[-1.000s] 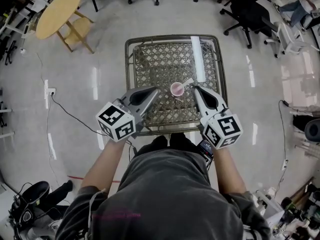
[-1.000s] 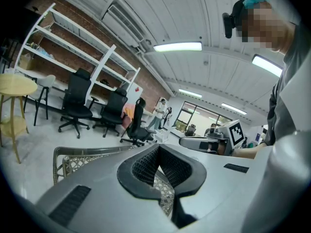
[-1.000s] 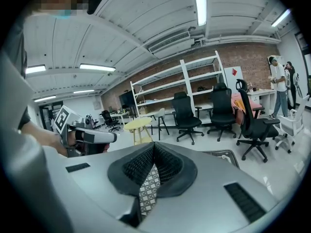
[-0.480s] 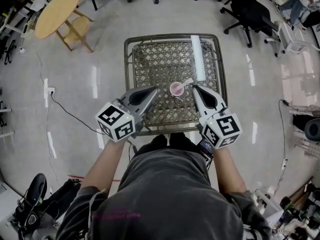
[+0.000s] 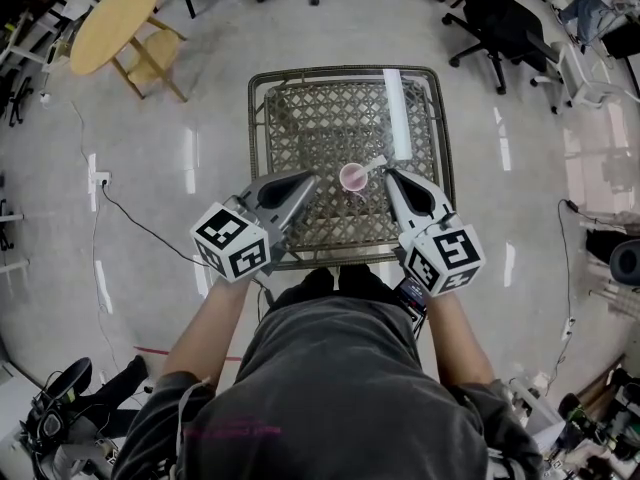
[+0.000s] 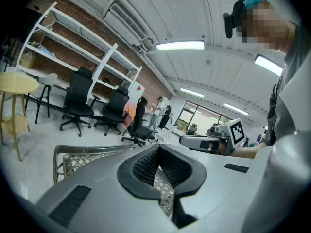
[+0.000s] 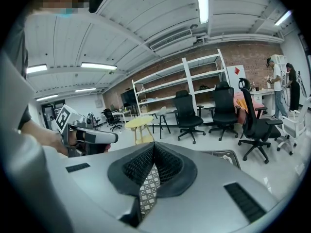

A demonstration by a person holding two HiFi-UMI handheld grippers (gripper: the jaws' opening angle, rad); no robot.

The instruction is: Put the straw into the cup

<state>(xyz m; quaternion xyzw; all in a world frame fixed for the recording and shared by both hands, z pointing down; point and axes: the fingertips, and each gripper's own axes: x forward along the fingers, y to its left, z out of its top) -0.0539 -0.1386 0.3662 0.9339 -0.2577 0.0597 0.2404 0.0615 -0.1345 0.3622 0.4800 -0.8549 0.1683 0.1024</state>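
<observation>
Head view, lower centre. The left gripper (image 5: 312,178) and right gripper (image 5: 388,175) both have their jaws pressed together on nothing; each gripper's own view shows only lattice through the slit behind the meeting pads. Between the two tips, at frame centre, stands the small pink cup (image 5: 353,178) on the square wicker-lattice table with a metal rim (image 5: 300,118). The thin white straw (image 5: 374,165) rises from the cup mouth and leans toward the upper right, its free end just beside the right gripper's tip. Judged from this, the insertion is complete and only withdrawal of the grippers is left.
</observation>
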